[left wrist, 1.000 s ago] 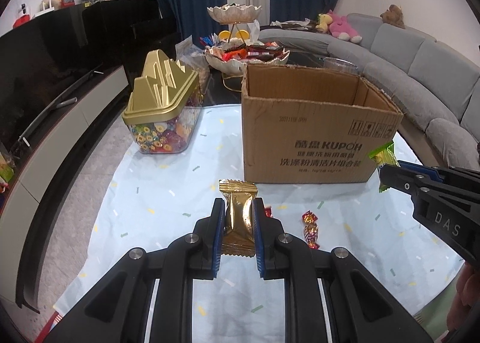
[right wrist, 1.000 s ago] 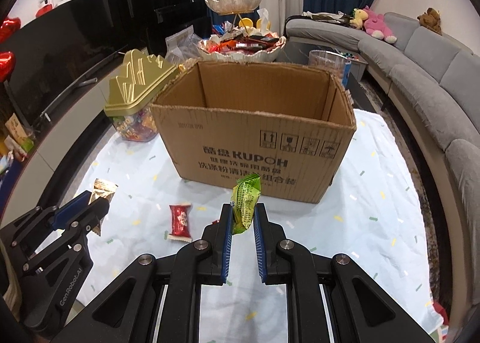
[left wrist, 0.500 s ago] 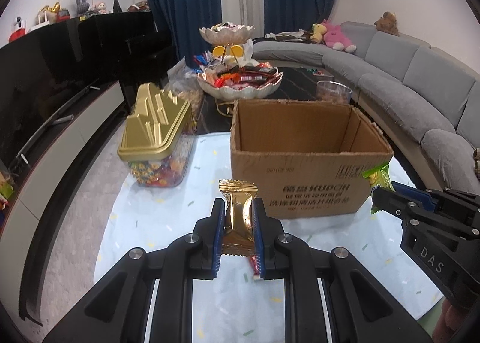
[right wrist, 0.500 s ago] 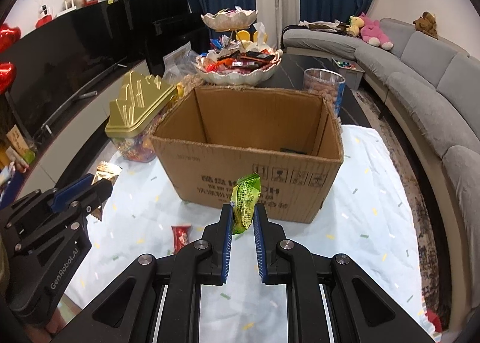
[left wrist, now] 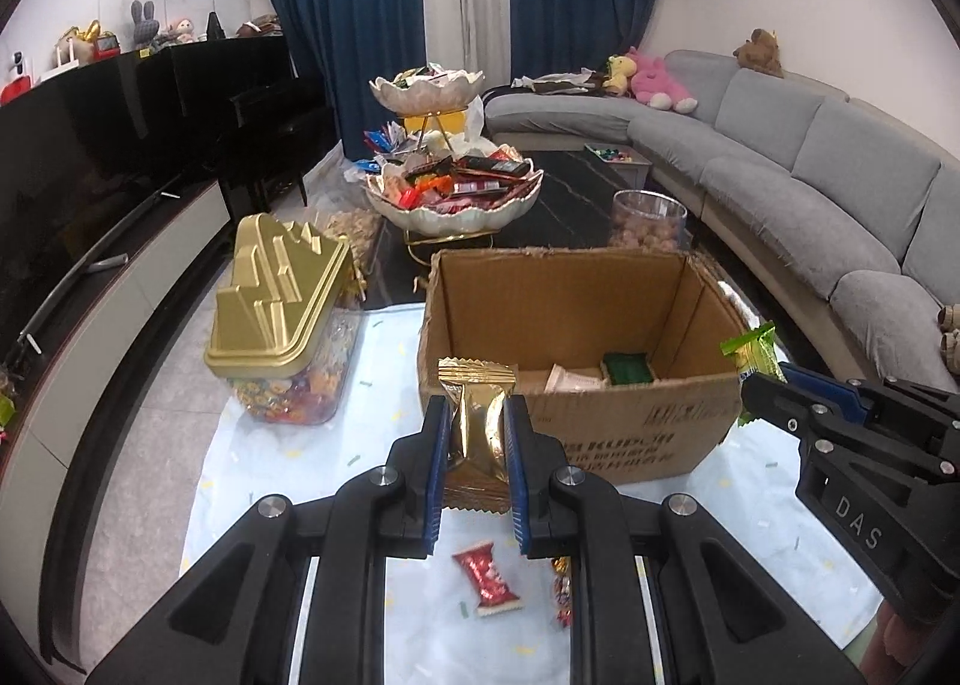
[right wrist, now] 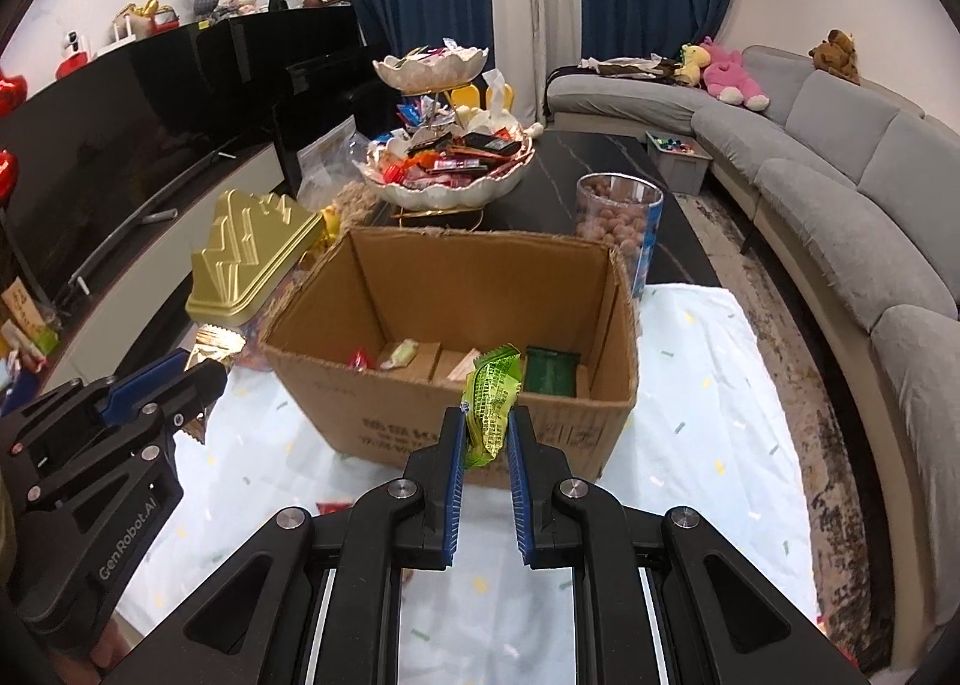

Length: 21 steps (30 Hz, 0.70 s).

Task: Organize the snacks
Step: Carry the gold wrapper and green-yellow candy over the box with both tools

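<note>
Snacks held above the open box

Left wrist view: Left hand-held gripper (left wrist: 477, 439) clamped on a gold snack packet (left wrist: 477, 421), upright between the blue pads, crimped top edge showing above the fingertips. Just beyond, an open cardboard box (left wrist: 576, 439) on the bench (left wrist: 288, 463), covered with a pale speckled cloth. Inside the box, a dark green packet (left wrist: 627, 368) and a pale packet (left wrist: 573, 380) on the bottom. On the cloth near the camera, a red wrapped candy (left wrist: 487, 577) and another small candy (left wrist: 561, 589) at its right, partly hidden by the gripper. Left of the box, a clear candy jar with a gold lid (left wrist: 279, 301). Far behind, a two-tier white dish heaped with snacks (left wrist: 453, 193) and a clear tub of round snacks (left wrist: 648, 220). At right, right hand-held gripper (left wrist: 757, 385) closed on a green snack packet (left wrist: 753, 352), beside the box's right corner.

Right wrist view: Right hand-held gripper (right wrist: 487, 433) pinching the green snack packet (right wrist: 492, 406), tilted slightly, in front of the cardboard box's (right wrist: 384, 421) near wall. At left, left hand-held gripper (right wrist: 207, 370) with the gold snack packet (right wrist: 216, 340) in its jaws. Grey sofa (right wrist: 840, 193) along the right.
</note>
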Tool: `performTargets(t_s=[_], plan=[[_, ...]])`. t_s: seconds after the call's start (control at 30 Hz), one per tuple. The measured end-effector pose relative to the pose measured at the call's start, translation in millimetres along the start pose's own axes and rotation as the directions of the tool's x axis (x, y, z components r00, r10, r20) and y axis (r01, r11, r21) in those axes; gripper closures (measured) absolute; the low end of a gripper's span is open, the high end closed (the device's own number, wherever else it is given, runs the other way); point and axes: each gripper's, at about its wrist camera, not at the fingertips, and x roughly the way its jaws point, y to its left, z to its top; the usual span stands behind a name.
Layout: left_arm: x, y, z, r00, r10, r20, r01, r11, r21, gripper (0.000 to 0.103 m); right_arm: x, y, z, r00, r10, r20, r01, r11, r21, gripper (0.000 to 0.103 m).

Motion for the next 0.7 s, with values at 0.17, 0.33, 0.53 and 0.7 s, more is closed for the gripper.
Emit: performTargets(t_s=[0.17, 0.33, 0.53, 0.7], plan=[[7, -1, 15, 1.0, -0.009, 0.008, 0.009, 1.0, 0.002, 0.084, 2, -2, 11, 1.0, -0.002, 0.011, 0.002, 1.0, -0.009, 0.088], [16, -5, 31, 1.0, -0.016, 0.018, 0.016, 1.0, 0.019, 0.084, 7, -5, 24, 1.0, -0.003, 0.02, 0.004, 1.0, -0.012, 0.088], [27, -8, 46, 1.0, -0.019, 0.024, 0.019, 1.0, 0.025, 0.084, 16, -8, 36, 1.0, -0.005, 0.022, 0.005, 1.0, -0.019, 0.088], [40, -10, 54, 1.0, -0.02, 0.017, 0.019, 0.999, 0.033, 0.084, 27, -12, 45, 1.0, -0.008, 0.019, 0.008, 1.0, -0.023, 0.088]])
